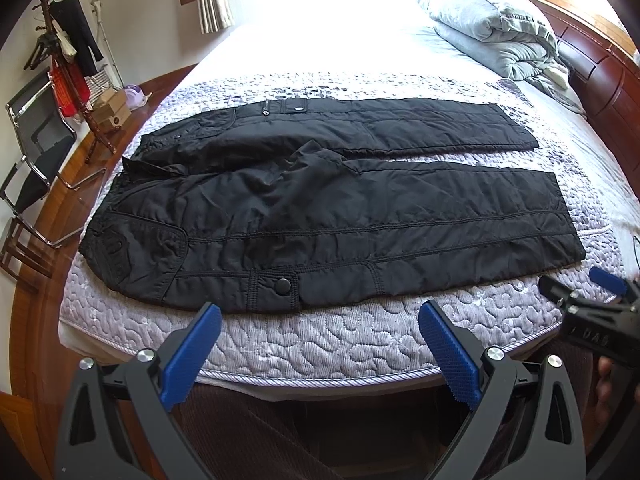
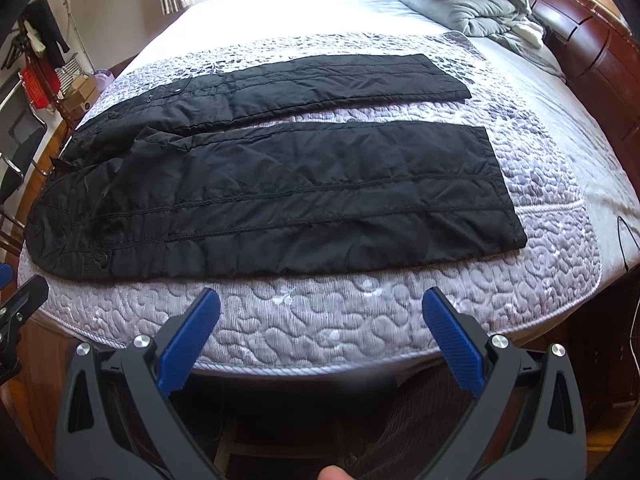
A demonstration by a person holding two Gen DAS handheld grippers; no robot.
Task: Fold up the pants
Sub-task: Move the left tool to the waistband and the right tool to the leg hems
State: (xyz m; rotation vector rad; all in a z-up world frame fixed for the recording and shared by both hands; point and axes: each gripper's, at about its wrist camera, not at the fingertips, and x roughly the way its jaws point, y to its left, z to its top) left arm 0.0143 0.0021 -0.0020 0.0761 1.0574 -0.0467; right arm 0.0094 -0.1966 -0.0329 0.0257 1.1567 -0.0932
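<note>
- The pants [image 1: 320, 208] lay flat across the near part of the mattress [image 1: 320, 340], waist to the left, cuffs to the right, front side up.
- The two legs were spread apart with a strip of quilting showing between them; the near leg [image 2: 320, 200] ran just inside the near edge of the mattress, the far leg [image 2: 340, 80] well behind it.
- Judgement: the garment was laid out this way so one leg can be lifted over onto the other as the first fold. No fold had yet been made.
- The left gripper [image 1: 320, 328] hovered at the near edge, below the waist and hip, jaws spread wide, holding nothing.
- The right gripper [image 2: 320, 312] hovered at the same edge further right, towards the cuffs, jaws likewise wide apart and empty.
- Judgement: both were stationed along the near leg's outer seam, suited to pinching that edge at two places.
- The left view alone showed the snap button [image 1: 283, 286] on the near pocket flap, the waistband detail at the far hip, and the right gripper's body at its right margin.
- The right view alone showed both cuffs square-on, a fingertip [image 2: 332, 473] at the bottom edge, and part of the left gripper at its left margin.
- A folded quilt [image 1: 492, 28] sat at the far right, well clear of the pants.
</note>
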